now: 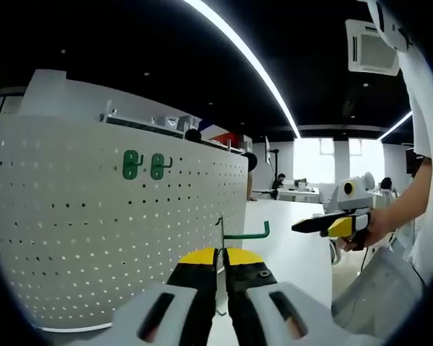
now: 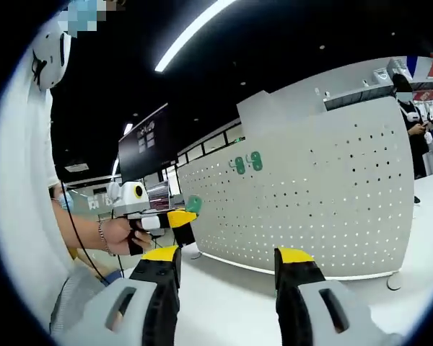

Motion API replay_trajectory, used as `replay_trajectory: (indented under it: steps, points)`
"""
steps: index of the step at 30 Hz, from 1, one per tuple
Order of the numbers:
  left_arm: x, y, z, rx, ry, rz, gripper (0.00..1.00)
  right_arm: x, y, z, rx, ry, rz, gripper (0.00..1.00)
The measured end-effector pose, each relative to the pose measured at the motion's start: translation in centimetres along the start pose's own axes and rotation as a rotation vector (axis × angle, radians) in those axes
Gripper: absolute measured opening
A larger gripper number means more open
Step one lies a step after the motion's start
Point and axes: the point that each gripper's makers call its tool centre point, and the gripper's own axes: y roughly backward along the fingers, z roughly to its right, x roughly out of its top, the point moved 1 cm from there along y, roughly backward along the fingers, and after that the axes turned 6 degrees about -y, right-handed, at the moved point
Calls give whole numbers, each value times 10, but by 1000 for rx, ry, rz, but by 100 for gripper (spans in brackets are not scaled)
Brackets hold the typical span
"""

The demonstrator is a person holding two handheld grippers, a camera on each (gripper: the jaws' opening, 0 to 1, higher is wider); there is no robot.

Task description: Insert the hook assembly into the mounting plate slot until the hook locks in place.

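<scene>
My left gripper (image 1: 221, 254) is shut on the hook assembly (image 1: 247, 234), a thin metal plate with a green hook pointing right. It hangs in the air in front of the white perforated mounting plate (image 1: 94, 216), apart from it. Two green hooks (image 1: 144, 165) sit high on that plate. My right gripper (image 2: 227, 263) stands open with nothing between its fingers, and faces the plate (image 2: 325, 202) and its two mounted hooks (image 2: 247, 163). The right gripper view also catches the left gripper (image 2: 175, 218) with the green hook (image 2: 193, 204). In the left gripper view the right gripper (image 1: 325, 225) is out to the right.
The plate stands upright on a white table (image 2: 224, 288). A person in white holds both grippers, with a hand (image 2: 115, 234) and a sleeve (image 1: 426, 144) in view. Other people and desks (image 1: 296, 191) are far behind. Light strips run across the dark ceiling.
</scene>
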Motion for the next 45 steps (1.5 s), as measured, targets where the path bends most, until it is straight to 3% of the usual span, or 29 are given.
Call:
replay_trajectory:
  steps: [17,45]
  points:
    - [-1,-5,9,33,-31,-17,3,2,-38,-22,86,-36,30,42]
    - [5,-1,7,171,-47,-27,3,7,-97,-44,159,-66,46,37]
